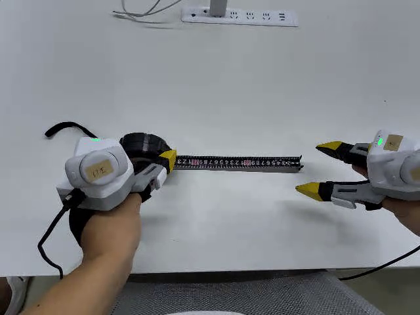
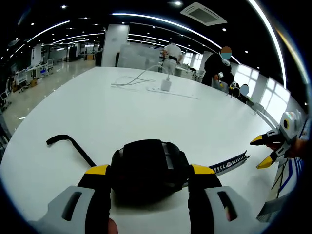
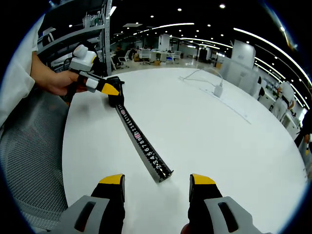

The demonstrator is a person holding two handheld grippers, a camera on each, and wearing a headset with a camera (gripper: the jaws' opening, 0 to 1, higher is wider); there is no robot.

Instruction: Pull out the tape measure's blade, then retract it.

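The left gripper (image 1: 159, 169) clamps the tape measure (image 1: 143, 146) near the desk's (image 1: 230, 85) front edge; its blade (image 1: 243, 162) lies extended, ending just short of the spread right gripper (image 1: 319, 168).

Your tape measure case (image 1: 146, 149) looks like black matt plastic, grooved and rubbery-looking on top. Its blade (image 1: 243, 162) is a thin dark strip with a slight sheen under white print. Your left gripper (image 2: 150, 169) and right gripper (image 1: 317, 168) have smooth white plastic shells and matt yellow jaw tips. The table (image 1: 216, 85) is smooth, white and faintly glossy, and the strap (image 1: 65, 126) looks like black cloth.
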